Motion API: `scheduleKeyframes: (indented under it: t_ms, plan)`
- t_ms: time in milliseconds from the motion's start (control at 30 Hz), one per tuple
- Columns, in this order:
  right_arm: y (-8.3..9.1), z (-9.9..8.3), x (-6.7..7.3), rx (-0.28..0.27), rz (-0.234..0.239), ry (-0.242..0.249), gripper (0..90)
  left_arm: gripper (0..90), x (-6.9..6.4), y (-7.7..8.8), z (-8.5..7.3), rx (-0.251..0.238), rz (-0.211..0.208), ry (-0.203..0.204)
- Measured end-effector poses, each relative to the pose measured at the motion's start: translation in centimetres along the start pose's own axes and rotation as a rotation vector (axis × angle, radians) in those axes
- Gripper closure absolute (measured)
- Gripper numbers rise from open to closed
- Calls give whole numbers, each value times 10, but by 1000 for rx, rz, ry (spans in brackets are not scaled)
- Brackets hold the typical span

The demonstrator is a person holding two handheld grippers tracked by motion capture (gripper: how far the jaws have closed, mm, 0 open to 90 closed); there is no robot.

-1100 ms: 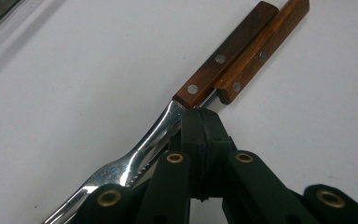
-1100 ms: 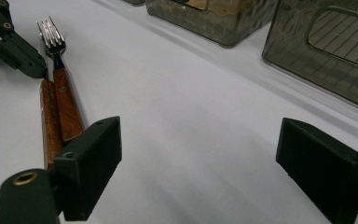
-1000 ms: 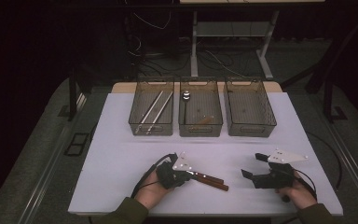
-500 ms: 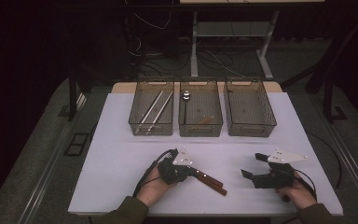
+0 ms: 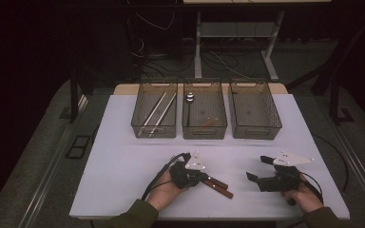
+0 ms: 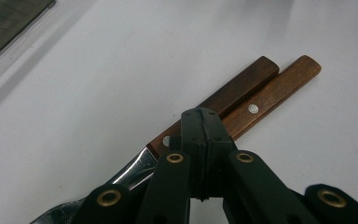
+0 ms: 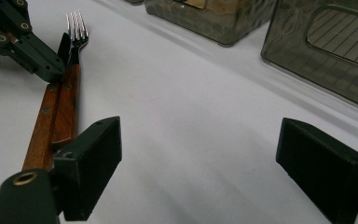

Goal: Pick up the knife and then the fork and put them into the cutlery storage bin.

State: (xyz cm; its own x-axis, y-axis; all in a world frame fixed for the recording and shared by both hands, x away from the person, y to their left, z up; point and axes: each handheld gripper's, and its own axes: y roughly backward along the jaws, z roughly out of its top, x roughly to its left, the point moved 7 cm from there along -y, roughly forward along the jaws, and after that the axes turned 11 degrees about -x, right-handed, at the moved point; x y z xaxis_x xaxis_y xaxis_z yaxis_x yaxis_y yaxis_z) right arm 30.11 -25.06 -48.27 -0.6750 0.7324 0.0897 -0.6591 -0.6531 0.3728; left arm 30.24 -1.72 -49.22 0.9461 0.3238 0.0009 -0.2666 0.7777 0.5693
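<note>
White tabletop (image 5: 123, 142) under dim light, with dark floor and cables beyond its far edge. Along that far edge three mesh bins sit in a row. The left bin (image 5: 154, 129) holds long pale sticks. The middle bin (image 5: 204, 130) holds a small shiny thing at its far end and a brownish piece on its floor. The right bin (image 5: 255, 129) has nothing I can make out in it.

Near the front edge, about midway along, lie a knife (image 6: 223, 95) and a fork (image 7: 70, 84) side by side, wooden handles touching along their length and pointing toward the front right corner. From the right gripper view the fork's tines (image 7: 77, 25) lie flat on the tabletop and the knife sits just to their left.

The left gripper (image 5: 200, 177) is low over the two pieces, its jaws pressed together. From its own view the closed tips sit where the handles meet the metal, over the knife's side of the pair. Whether the tips pinch anything or merely rest on top I cannot tell.

The right gripper (image 5: 258, 168) rests near the front right corner, well apart from the cutlery. Its jaws stand wide apart with bare tabletop between them, and they point toward the left gripper.
</note>
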Motion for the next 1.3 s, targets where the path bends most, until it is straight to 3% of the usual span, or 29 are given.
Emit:
scheduleKeyframes:
  t_ms: [67,133,200,333,433,667,767,933,1100,1300]
  plan:
    - [0,0,0,-1,1,1,144,893,0,1,0,0,0,3]
    - [1,0,1,0,0,-1,143,892,-1,3,2,-27,-1,44]
    - [1,1,0,-2,-1,0,144,883,0,9,3,-40,-7,45]
    - [2,1,0,-3,0,6,143,801,4,28,2,-110,-16,114]
    - [2,0,0,8,6,-5,143,681,7,42,-6,-137,-23,145]
    - [1,-1,1,33,3,-4,143,460,12,67,-23,-187,17,161]
    - [1,0,1,37,6,-5,143,386,13,76,-29,-205,16,166]
    - [-1,4,5,57,20,-15,143,285,16,87,-34,-252,53,178]
    - [-4,12,8,53,18,-19,143,146,20,94,-40,-252,94,168]
    - [-12,22,14,98,55,-11,142,39,29,99,-46,-248,141,192]
